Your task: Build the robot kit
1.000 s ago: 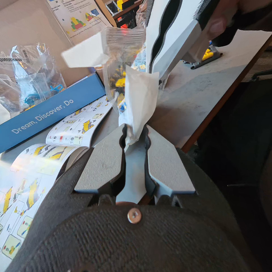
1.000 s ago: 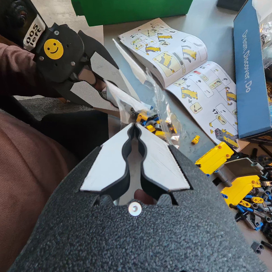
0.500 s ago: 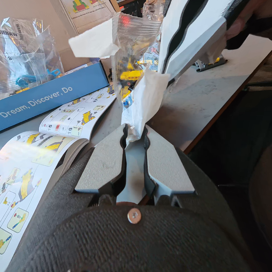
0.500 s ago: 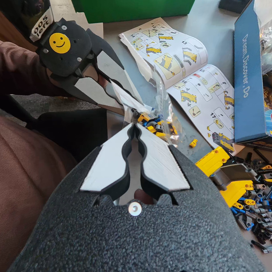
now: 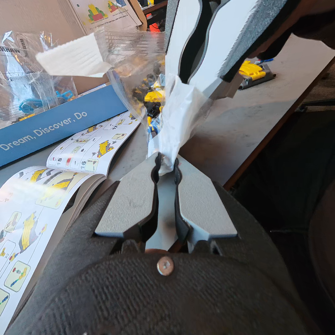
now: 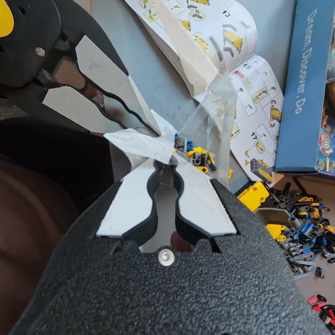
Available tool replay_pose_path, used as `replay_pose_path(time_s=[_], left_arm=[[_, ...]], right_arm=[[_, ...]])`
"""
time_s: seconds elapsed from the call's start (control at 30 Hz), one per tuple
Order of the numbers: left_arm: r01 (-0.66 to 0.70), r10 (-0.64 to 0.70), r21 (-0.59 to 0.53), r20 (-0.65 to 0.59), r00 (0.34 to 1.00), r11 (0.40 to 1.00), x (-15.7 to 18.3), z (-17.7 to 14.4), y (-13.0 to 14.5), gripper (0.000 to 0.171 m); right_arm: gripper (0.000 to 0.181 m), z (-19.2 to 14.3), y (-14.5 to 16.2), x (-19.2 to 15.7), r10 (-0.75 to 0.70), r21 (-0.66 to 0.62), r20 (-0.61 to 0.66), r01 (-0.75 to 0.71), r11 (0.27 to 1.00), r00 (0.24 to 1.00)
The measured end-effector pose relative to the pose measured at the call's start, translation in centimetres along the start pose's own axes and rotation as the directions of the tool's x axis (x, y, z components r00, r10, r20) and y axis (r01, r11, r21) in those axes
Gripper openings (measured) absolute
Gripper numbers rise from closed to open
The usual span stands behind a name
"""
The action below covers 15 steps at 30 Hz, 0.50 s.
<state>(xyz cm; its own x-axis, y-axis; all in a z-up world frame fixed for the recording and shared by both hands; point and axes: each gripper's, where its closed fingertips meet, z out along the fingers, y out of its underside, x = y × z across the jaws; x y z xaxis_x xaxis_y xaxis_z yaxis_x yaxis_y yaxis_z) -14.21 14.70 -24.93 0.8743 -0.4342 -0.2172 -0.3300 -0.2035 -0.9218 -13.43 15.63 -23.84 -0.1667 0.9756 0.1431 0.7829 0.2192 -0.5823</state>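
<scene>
The left gripper (image 5: 166,161) is pinched nearly closed on a crumpled white corner of a clear bag (image 5: 137,72) of small yellow, black and blue parts, lifted above the table (image 5: 244,116). The right gripper (image 6: 165,163) is likewise closed on the bag's torn white edge, tips close to the left one's; the bag stretches between them.

The left wrist view alone shows the table's far edge, a yellow-and-grey assembly (image 5: 253,74) lying well beyond the right gripper, more clear bags (image 5: 27,81) in the blue box (image 5: 54,125), and a cardboard box (image 5: 108,14) behind with a printed sheet on it.

The right wrist view alone shows loose parts (image 6: 304,232) heaped to the right, a big yellow block (image 6: 252,197) among them, a few red pieces (image 6: 322,306) at the lower right corner, and a yellow sticker (image 6: 5,20) on the left gripper's black body.

Both views show the open booklet (image 6: 235,54) lying on the table just beside the box.
</scene>
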Motion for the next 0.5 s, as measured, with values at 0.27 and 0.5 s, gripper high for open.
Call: replay_pose_path(time_s=[0.27, 0.5], left_arm=[[0.033, -0.033, -0.003, -0.010, 0.999, 0.999, -0.21, -0.07, 0.15, 0.006], [0.067, -0.066, 0.003, -0.041, 0.997, 0.998, -0.01, -0.22, 0.16, 0.007]], right_arm=[[0.006, 1.01, 0.04, 0.02, -0.012, -0.027, -0.036, 0.011, 1.000, 0.999], [0.028, 0.34, -0.01, -0.63, 0.044, -0.015, 0.014, -0.044, 0.999, 0.999]])
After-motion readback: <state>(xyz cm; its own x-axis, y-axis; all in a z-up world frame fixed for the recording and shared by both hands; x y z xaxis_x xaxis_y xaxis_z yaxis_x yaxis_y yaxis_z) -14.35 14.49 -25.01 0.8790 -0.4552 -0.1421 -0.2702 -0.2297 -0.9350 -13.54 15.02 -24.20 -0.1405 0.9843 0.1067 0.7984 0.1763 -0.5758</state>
